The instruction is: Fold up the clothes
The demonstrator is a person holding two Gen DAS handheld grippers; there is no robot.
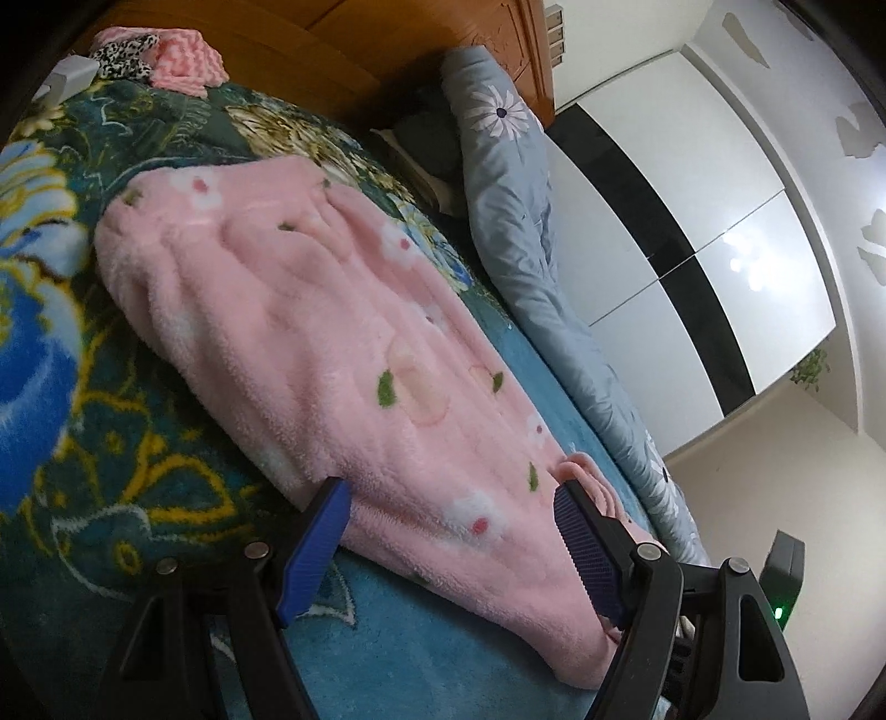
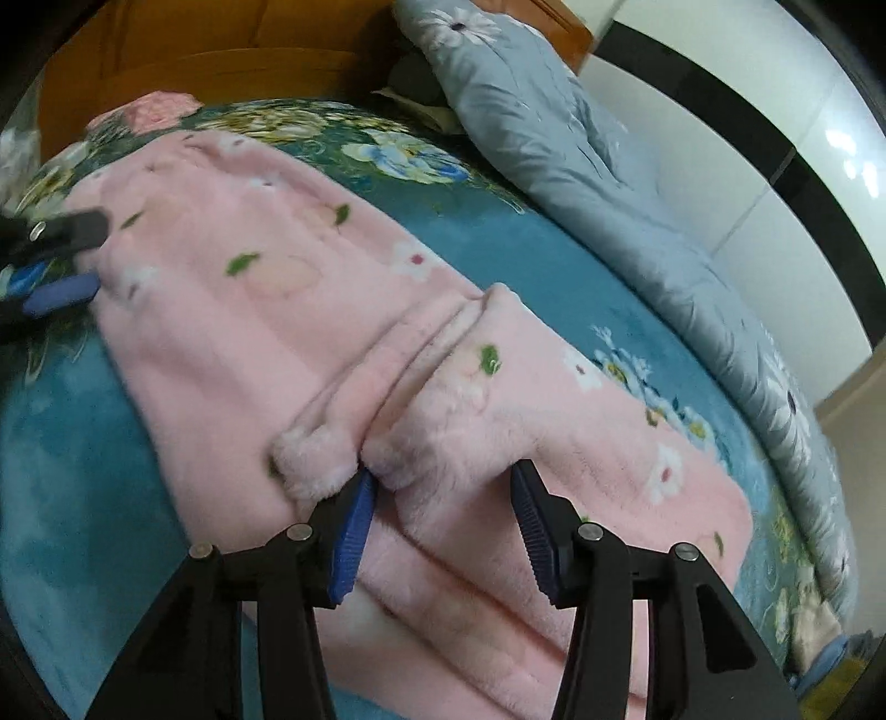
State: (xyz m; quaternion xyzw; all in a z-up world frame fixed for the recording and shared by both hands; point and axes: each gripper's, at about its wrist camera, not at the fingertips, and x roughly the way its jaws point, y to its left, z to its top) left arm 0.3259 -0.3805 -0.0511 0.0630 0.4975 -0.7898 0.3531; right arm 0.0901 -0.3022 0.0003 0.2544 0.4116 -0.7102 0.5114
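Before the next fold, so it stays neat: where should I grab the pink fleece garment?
Take the pink fleece garment by its two near cuffs, stacked at the front edge. Come low from the near side; the right claw is open there already.

The fleece garment [image 2: 310, 310] lies stretched out on the bed blanket [image 2: 72, 471], running from the near edge away toward the headboard [image 1: 332, 50]. In the right wrist view its near part is doubled over on itself, one layer lying on another. The right hand-held gripper [image 2: 443, 531] sits at that near folded end, a thick fold of fleece between its parted fingers. The left hand-held gripper [image 2: 72, 260] is at the garment's far left edge. Along the bed's right side lies a rumpled quilt [image 1: 531, 249], between the garment and the wardrobe [image 1: 720, 221]. Up by the headboard, a small pile of folded clothes [image 1: 177, 61] rests on the blanket.
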